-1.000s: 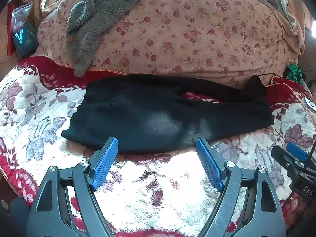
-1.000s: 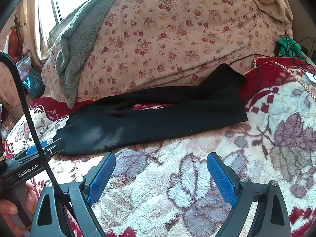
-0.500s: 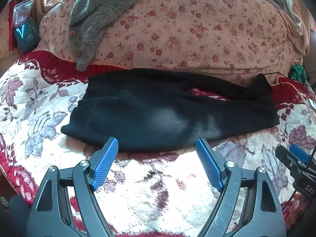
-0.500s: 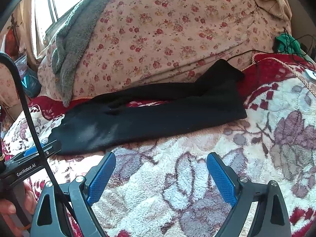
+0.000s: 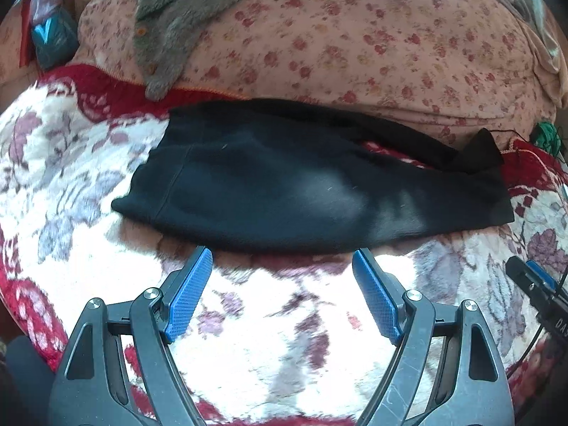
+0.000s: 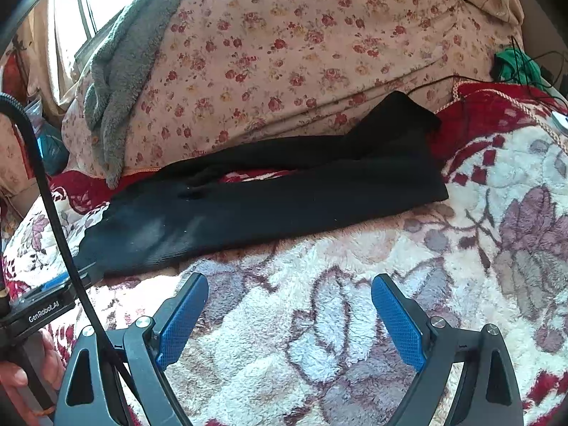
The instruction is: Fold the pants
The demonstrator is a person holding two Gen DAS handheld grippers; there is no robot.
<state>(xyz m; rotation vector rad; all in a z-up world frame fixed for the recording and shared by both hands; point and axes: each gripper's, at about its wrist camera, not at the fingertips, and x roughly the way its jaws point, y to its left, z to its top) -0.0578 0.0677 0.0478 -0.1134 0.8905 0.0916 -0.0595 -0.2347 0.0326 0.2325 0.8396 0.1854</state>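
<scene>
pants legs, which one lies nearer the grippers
The front leg of the black pants, flat on the plush floral blanket. The other leg lies behind it against the rose-print quilt, red blanket showing between them.

Domestic bedroom: a bed covered by a plush floral blanket (image 5: 64,163), a rose-print quilt (image 6: 284,56) heaped behind, a grey fleece garment (image 5: 177,17) draped over it, sunlit window (image 6: 71,3).

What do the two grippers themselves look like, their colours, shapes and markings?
The left gripper and the right gripper look alike: dark grey plastic frames with triangular cut-outs, silver screws, and blue textured pads on the jaws. A black cable crosses the right wrist view, beside a black part printed "GenRobot.AI".
</scene>
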